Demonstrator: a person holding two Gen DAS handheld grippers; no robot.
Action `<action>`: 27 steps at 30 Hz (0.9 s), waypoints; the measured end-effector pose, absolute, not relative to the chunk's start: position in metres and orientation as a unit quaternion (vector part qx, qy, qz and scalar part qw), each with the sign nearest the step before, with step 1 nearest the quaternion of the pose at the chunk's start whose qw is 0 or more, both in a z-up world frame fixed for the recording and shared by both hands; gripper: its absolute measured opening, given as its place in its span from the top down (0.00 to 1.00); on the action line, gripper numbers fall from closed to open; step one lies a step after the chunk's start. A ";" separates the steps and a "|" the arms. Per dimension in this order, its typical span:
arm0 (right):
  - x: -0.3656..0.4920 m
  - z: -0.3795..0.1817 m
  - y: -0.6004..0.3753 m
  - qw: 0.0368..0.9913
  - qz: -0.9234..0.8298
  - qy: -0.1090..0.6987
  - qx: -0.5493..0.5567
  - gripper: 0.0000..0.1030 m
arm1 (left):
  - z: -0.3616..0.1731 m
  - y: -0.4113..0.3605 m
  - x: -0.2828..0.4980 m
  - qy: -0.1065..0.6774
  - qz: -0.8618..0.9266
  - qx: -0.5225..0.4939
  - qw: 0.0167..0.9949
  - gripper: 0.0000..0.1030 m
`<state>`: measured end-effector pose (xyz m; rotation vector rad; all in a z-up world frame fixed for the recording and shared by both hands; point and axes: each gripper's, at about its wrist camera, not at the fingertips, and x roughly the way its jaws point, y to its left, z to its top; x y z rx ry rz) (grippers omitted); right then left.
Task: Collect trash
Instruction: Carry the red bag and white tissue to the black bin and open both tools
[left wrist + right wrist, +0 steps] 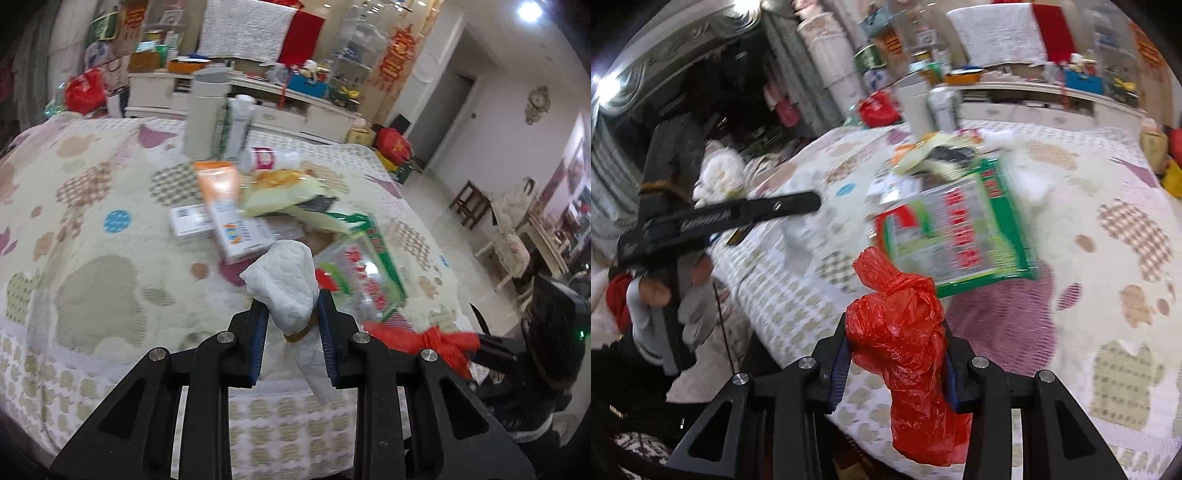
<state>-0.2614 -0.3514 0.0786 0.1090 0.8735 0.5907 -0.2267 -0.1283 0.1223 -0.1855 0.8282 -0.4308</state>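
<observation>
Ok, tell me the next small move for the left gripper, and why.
Probably carry the white tissue wad to the red plastic bag: the left gripper is shut on the wad, and the right gripper grips the bag, though it looks knotted.

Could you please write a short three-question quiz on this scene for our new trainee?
1. True or false: the left hand-held gripper is empty.
2. What colour is the plastic bag held in the right hand-held gripper?
3. The green-bordered packet lies: A) on the floor B) on the patterned tablecloth C) in a gripper.

Key: 1. False, it grips a white paper wad. 2. Red. 3. B.
</observation>
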 end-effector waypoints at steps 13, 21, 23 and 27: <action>-0.257 0.092 -0.422 0.901 0.183 0.385 0.083 0.62 | 0.121 -0.205 -0.218 0.400 -0.256 -0.052 0.879 0.77; -0.260 0.096 -0.453 0.915 0.130 0.373 0.085 0.62 | 0.122 -0.251 -0.216 0.392 -0.274 -0.015 0.878 0.77; -0.261 0.098 -0.462 0.917 0.119 0.370 0.088 0.62 | 0.123 -0.262 -0.216 0.389 -0.280 -0.006 0.878 0.77; -0.263 0.100 -0.477 0.920 0.100 0.366 0.095 0.62 | 0.125 -0.280 -0.216 0.382 -0.289 0.005 0.878 0.77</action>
